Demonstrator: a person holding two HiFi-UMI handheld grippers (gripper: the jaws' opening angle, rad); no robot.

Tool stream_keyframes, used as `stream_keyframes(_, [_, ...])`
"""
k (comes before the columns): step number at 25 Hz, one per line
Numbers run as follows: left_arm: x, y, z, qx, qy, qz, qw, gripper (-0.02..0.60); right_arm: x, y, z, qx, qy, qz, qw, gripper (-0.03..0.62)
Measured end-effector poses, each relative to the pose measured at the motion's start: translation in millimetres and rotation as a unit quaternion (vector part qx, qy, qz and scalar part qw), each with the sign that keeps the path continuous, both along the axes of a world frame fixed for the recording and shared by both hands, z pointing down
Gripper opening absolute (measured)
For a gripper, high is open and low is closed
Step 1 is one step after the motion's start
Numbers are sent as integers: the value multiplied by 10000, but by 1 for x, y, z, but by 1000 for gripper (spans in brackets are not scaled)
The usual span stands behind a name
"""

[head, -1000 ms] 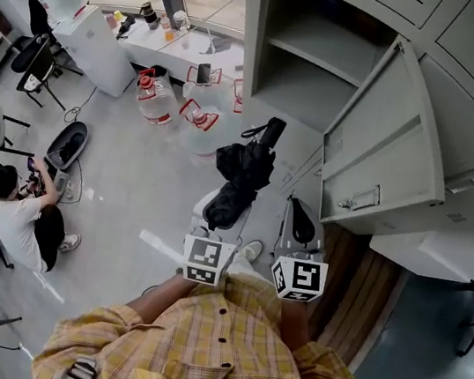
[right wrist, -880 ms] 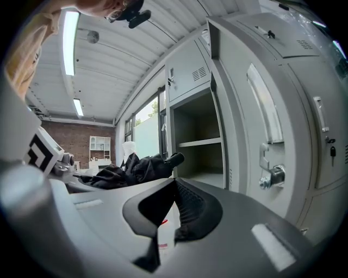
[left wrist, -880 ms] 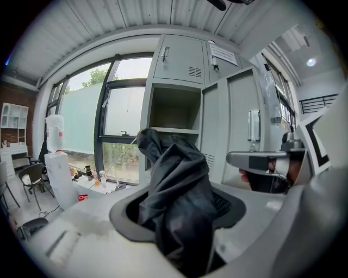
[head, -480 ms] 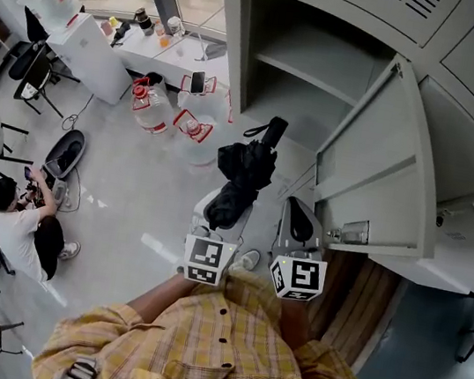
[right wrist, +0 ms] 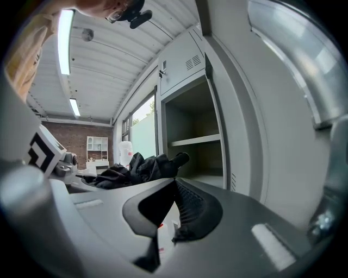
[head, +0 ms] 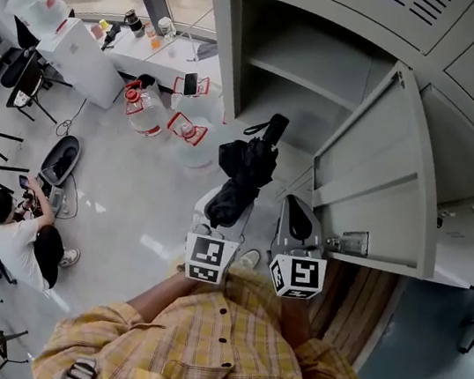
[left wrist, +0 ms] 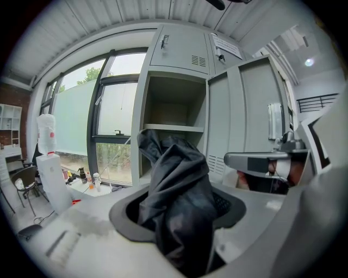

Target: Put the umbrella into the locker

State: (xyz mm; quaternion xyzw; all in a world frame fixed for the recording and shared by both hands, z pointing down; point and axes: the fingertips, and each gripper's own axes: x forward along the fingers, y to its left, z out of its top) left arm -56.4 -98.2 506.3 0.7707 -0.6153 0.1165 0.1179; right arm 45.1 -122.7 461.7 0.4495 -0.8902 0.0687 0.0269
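Left gripper (head: pixel 221 212) clamps crumpled black fabric umbrella (head: pixel 245 164) before open grey metal locker (head: pixel 229 49); right gripper (head: pixel 300 222) closed, empty, beside the door (head: pixel 383 182) edge.

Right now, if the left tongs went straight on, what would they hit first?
Probably the open grey metal locker, entering below its shelf; the folded black umbrella they grip would arrive first. Depth is unclear.

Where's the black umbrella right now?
In the head view the umbrella is in the middle, clamped in the left gripper, just in front of the open locker, left of its door.
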Motion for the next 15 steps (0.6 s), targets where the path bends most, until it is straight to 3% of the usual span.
stream_keyframes(15, [-22,-71,-10,-154,59,491,9987,247,-28,-53,-15,5,120,331,9994,-2])
